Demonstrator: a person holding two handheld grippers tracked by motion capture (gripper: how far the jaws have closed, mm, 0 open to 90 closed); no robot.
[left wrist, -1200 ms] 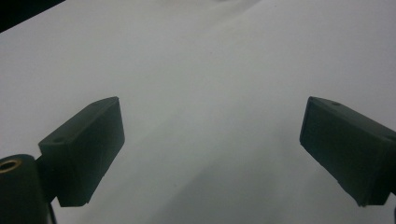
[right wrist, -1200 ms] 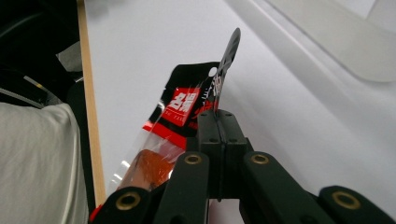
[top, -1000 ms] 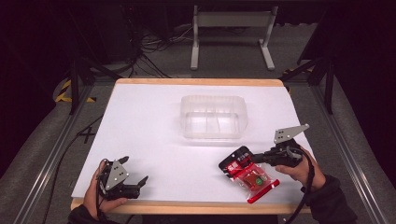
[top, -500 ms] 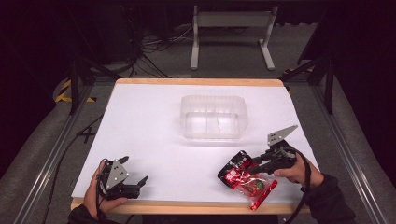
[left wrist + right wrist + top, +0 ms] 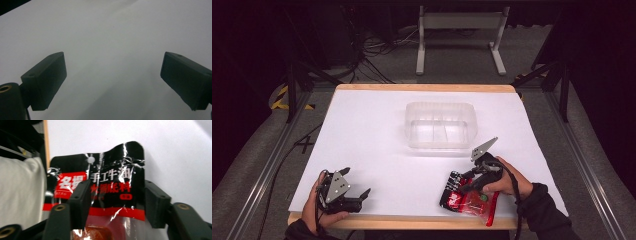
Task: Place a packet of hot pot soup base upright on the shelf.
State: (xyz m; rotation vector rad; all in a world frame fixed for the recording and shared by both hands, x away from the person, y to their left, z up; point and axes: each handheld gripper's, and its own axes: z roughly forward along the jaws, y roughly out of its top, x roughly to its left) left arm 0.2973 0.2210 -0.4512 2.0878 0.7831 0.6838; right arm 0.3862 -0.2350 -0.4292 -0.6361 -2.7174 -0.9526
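Note:
A red and black snack packet [image 5: 468, 201] with white lettering lies near the table's front edge, right of centre. My right gripper [image 5: 459, 183] is shut on the packet's black top end. In the right gripper view the packet [image 5: 117, 180] sits between the two jaws, its foil creased and bowed. My left gripper [image 5: 357, 183] rests at the front left corner of the table, held by a hand. Its jaws stand wide open over bare white table [image 5: 112, 37], and nothing lies between the left gripper's [image 5: 113, 82] fingers.
A clear plastic container [image 5: 440, 106] with inner dividers stands in the middle of the white table [image 5: 372, 135], beyond both grippers. A wooden edge runs along the table's front. Dark floor, cables and a metal stand lie behind the table.
My right gripper has moved left and toward the front edge with the packet, which has turned and dropped lower to the table. The left gripper has stayed still.

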